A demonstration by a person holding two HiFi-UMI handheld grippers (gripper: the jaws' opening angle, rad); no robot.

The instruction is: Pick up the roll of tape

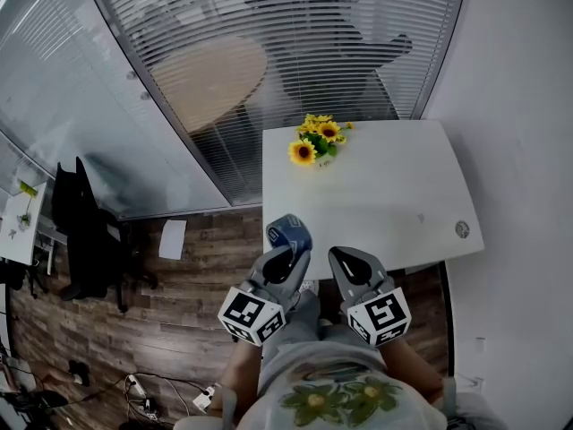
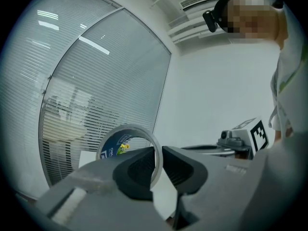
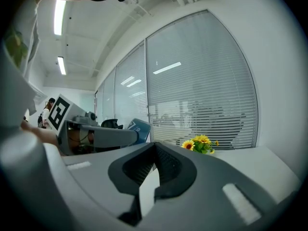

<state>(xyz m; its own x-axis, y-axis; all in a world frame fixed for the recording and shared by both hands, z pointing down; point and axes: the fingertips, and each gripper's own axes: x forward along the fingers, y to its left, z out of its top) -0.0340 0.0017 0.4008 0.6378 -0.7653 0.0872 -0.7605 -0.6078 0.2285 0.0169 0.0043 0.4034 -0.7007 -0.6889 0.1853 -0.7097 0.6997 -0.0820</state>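
Roll of tape (image 2: 111, 147): a thin, pale ring with a blue printed inner face, standing on edge. Pinched by its wall between the two pads of the left gripper (image 2: 159, 163), with most of the ring standing out to the left of the jaws. Seen from above as a blue band at the near left corner of the white table (image 1: 394, 204).

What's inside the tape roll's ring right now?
One jaw of the left tool sits inside the roll of tape, pinching its wall. Its blue inner face and distant sunflowers show through; the ring's lower part is covered.
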